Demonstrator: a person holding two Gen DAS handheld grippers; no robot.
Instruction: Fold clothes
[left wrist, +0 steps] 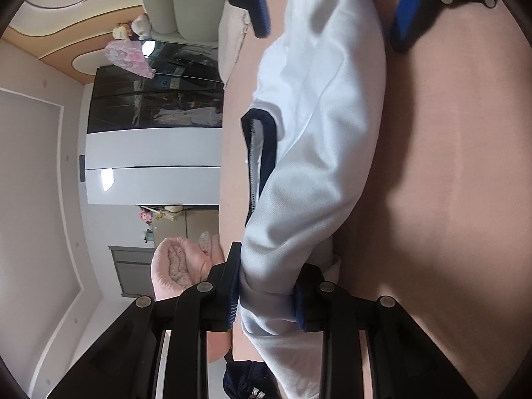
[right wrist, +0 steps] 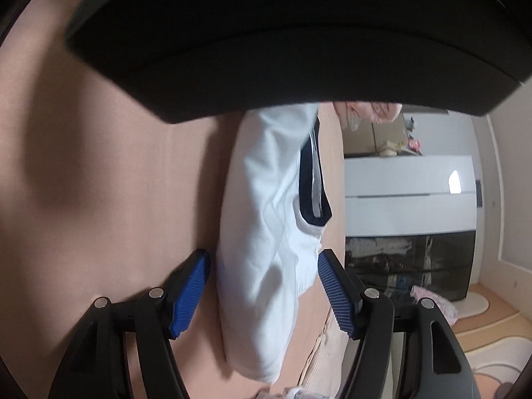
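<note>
Basically, the pink fabric-covered bed [left wrist: 449, 183] fills most of both views and carries the work. On it lies the white knit garment with dark navy trim [left wrist: 316, 133], bunched into a long roll that stretches between the two tools.

Left tool [left wrist: 266, 302] is clamped on one end of the white garment, blue pads pressing the cloth from both sides. Right tool [right wrist: 262, 292] stands apart, wide, pads on either side of the other end and not touching it; the cloth runs through the gap. No earlier view, so only the state is given.

Step in hand, as a guess: set down or re-grip the right end while the left holds tension.

To do it well:
- keep the left grip firm so the roll does not slump
- bring the right tool onto the cloth edge, not the middle, and take both layers
- keep the navy trim [right wrist: 314, 183] lined up so the fold edge comes out straight
- lay the cloth flat on the bed before letting go

A rolled pink blanket [left wrist: 176, 266] sits beyond the left tool, well clear.
</note>
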